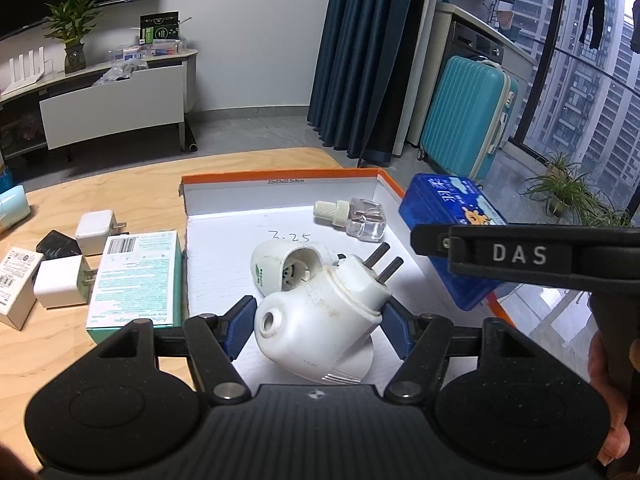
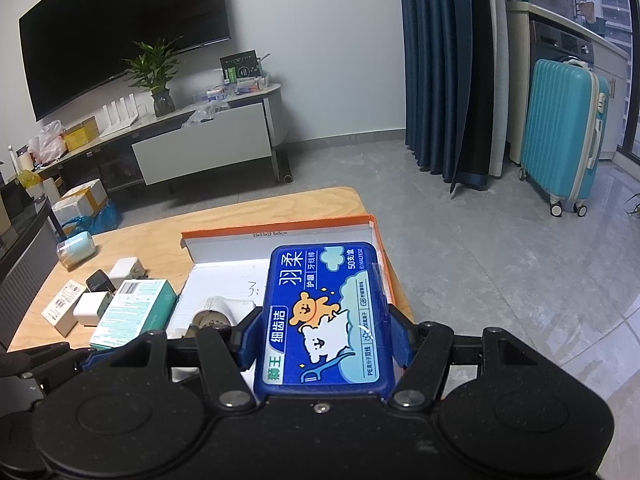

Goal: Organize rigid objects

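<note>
Blue pads of the left hand-held gripper [image 1: 318, 326] clamp a white plug-in vaporizer [image 1: 320, 320] over the orange-rimmed box [image 1: 280, 178] on the desk [image 1: 120, 184]; the right hand-held gripper [image 2: 324, 340] clamps a blue floss-pick case [image 2: 326, 316] above the box's right side.

Box [image 1: 224, 184] left half bare — bottle [image 1: 352, 216], white plug-in [image 1: 288, 264] crowd right.

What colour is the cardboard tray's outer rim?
Orange rim, white inside; clearest in the left wrist view.
</note>
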